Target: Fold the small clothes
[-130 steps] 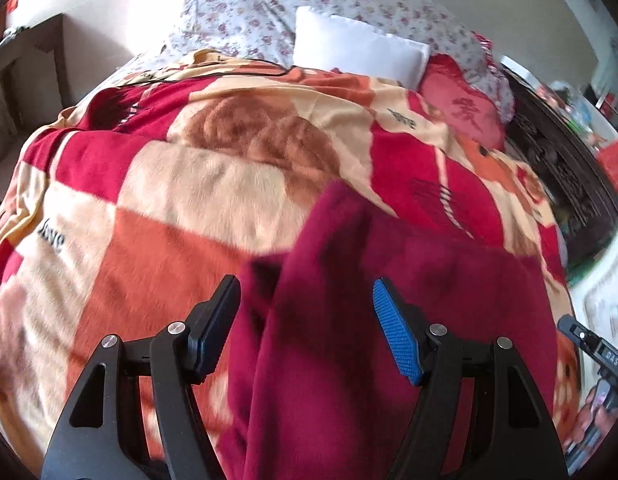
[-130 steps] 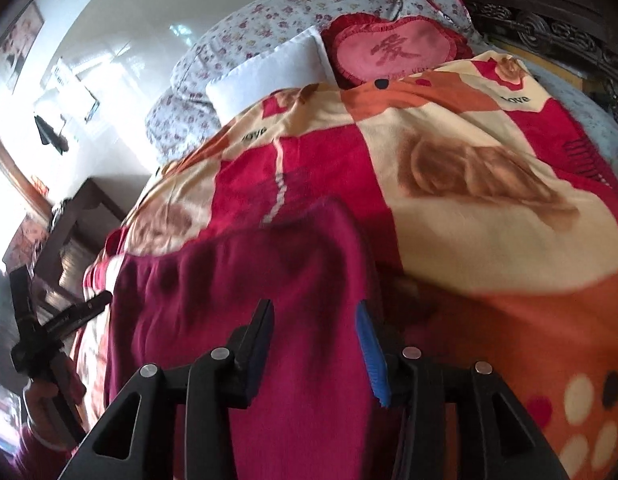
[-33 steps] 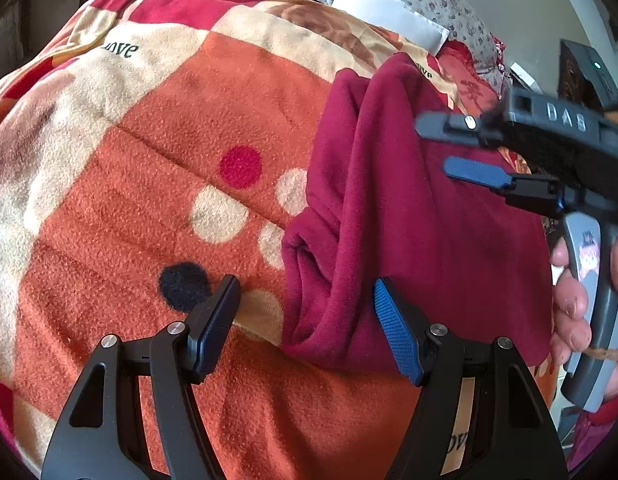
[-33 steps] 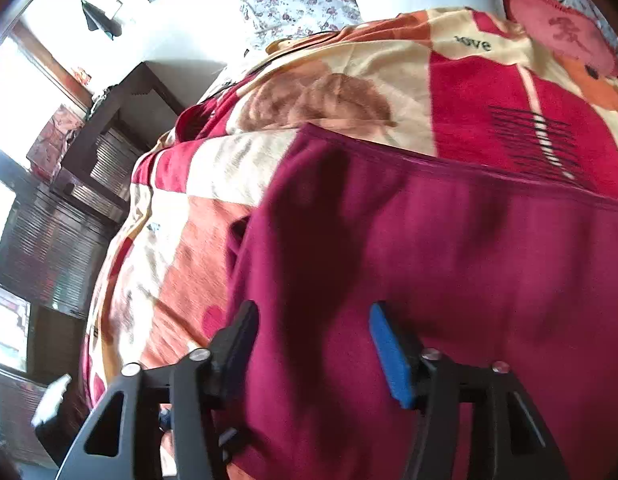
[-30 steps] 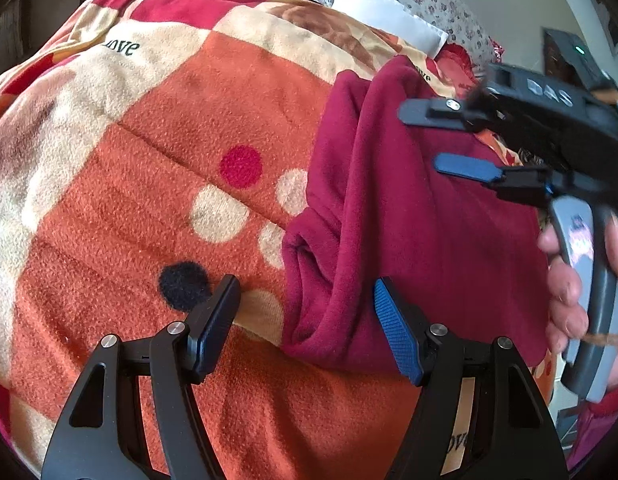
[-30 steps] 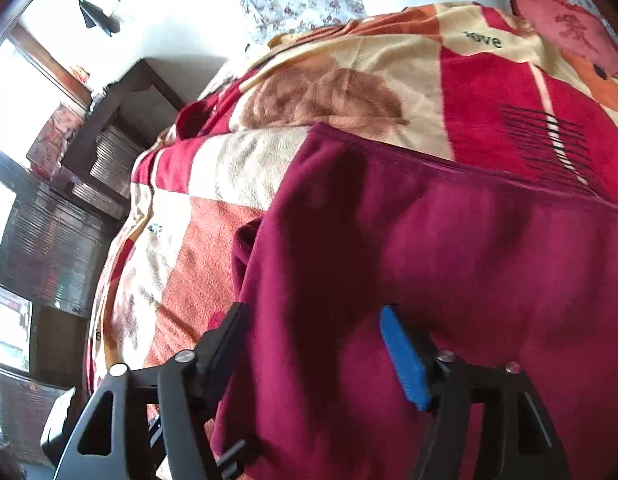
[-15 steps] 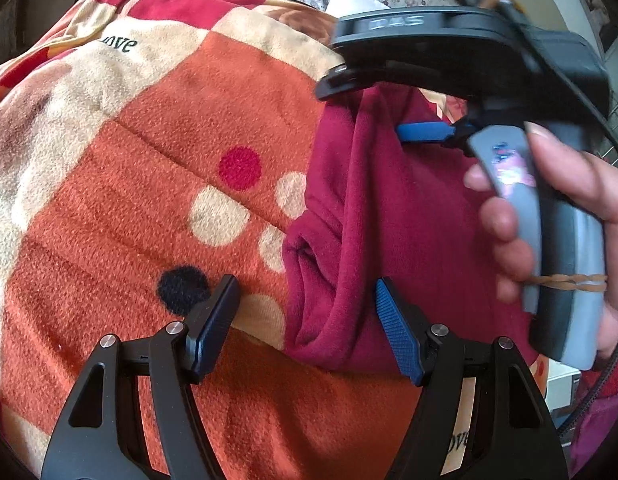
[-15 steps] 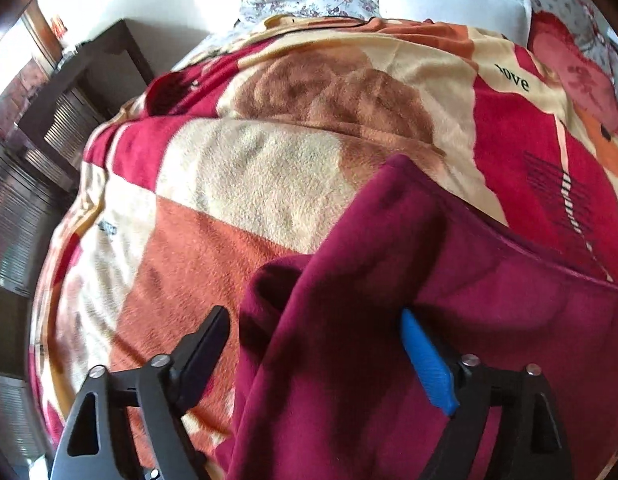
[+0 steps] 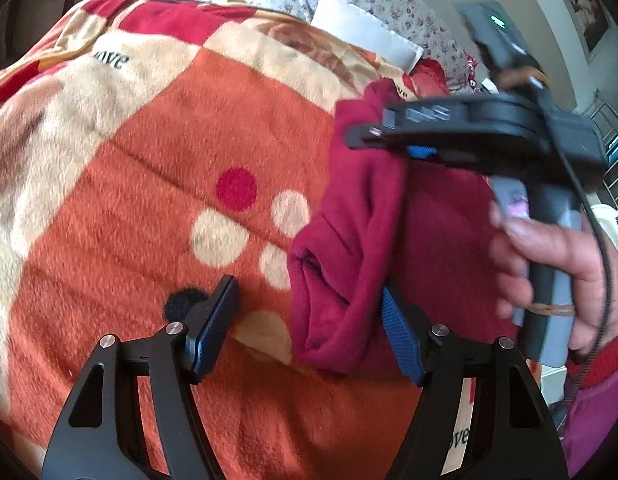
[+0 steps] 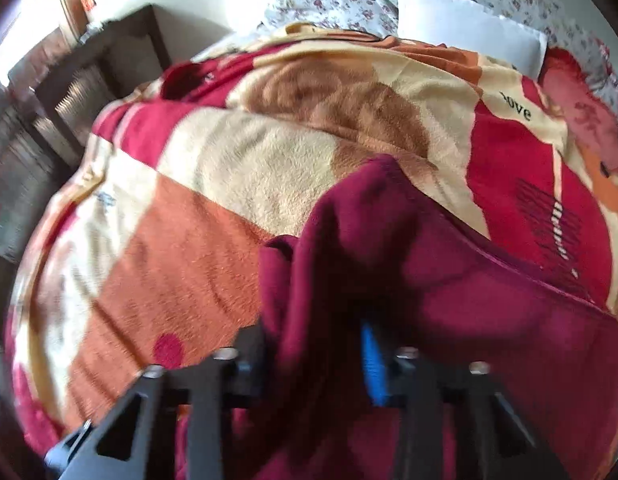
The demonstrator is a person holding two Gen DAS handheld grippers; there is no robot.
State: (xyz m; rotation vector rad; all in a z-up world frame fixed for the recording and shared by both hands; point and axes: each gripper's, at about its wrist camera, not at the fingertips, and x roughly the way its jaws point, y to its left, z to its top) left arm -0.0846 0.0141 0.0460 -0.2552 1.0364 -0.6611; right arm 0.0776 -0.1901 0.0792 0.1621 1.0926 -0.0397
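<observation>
Patterned orange, cream and red fleece blanket (image 9: 157, 152) covers the bed, with a white pillow (image 10: 469, 32) at its head end. On it lies the maroon garment (image 9: 429, 248), its bunched near end just beside the left gripper (image 9: 309, 320), whose fingers stand spread wide with only the blue pad touching cloth. Right gripper (image 9: 389, 144) has its fingers pinched on the garment's far edge, lifting it off the blanket.
</observation>
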